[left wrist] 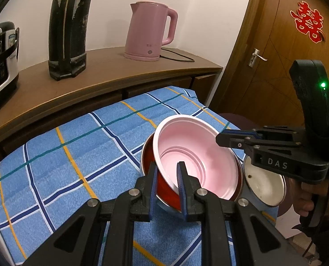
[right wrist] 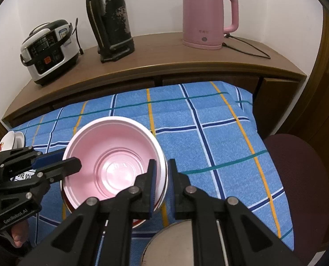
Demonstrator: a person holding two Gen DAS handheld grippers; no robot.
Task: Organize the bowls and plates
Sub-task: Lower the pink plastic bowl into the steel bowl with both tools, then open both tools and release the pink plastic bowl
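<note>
The pink bowl [left wrist: 195, 155] sat tilted inside the red bowl [left wrist: 164, 190], near the cloth's [left wrist: 64, 155] right edge; left gripper [left wrist: 167, 177] clamped both rims; right gripper [right wrist: 161, 175] pinched the opposite rim; it seemed wise to lower both together, level.

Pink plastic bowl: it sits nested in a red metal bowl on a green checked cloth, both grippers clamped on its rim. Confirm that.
The cloth is wrong. The left wrist view shows the pink plastic bowl nested in the red metal bowl on a blue checked cloth, not a green one. The left gripper and right gripper are indeed clamped on the rim.
</note>
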